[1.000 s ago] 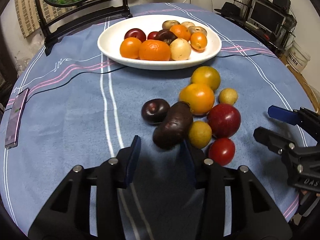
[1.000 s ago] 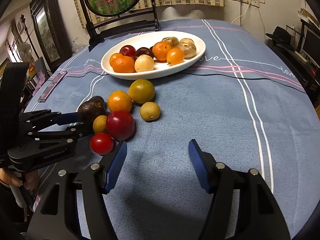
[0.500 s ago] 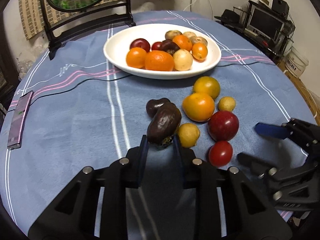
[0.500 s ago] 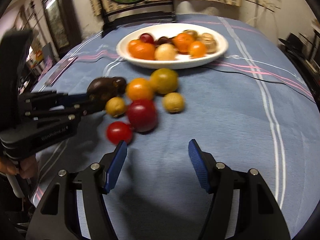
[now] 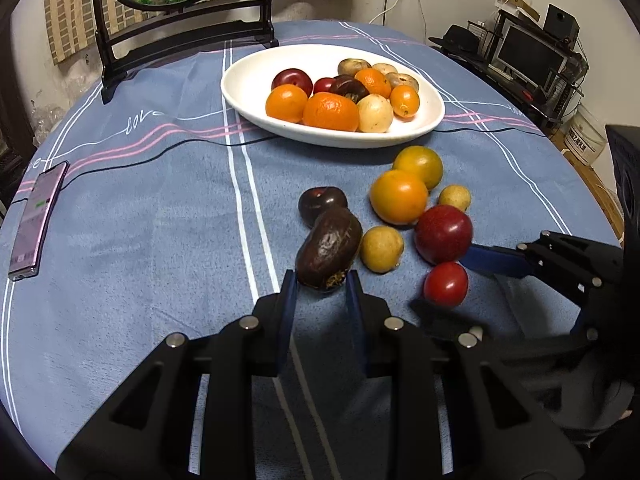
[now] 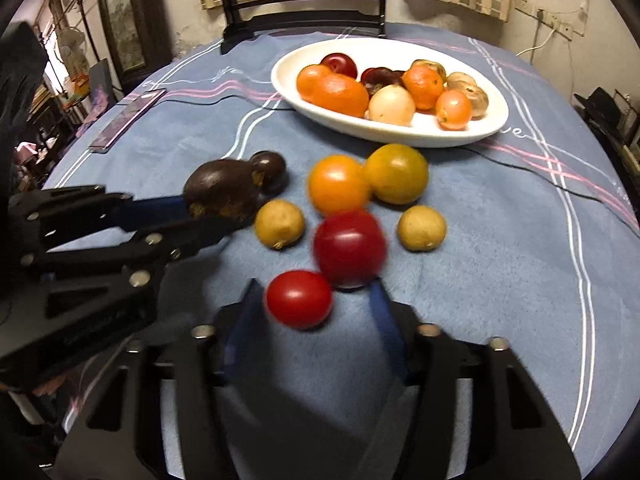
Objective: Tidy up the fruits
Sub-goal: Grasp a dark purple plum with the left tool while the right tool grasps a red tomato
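Observation:
My left gripper (image 5: 321,285) is shut on the near end of a long dark brown fruit (image 5: 329,253), also seen in the right wrist view (image 6: 224,191). My right gripper (image 6: 312,300) is open, its fingers either side of a small red tomato (image 6: 299,299) and close to a red plum (image 6: 349,247). In the left wrist view the tomato (image 5: 445,284) lies between those fingers. Loose on the cloth lie a dark plum (image 5: 322,204), two oranges (image 5: 398,197) (image 5: 419,166) and two small yellow fruits (image 5: 381,249) (image 5: 454,197). A white bowl (image 5: 248,84) holds several fruits.
A phone (image 5: 38,221) lies at the table's left edge. A dark wooden stand with a round picture (image 5: 180,36) stands behind the bowl. Shelves with a monitor (image 5: 524,54) are off the table's right side.
My left gripper closed on the dark brown fruit. My right gripper moved left and forward until its fingers flank the small red tomato.

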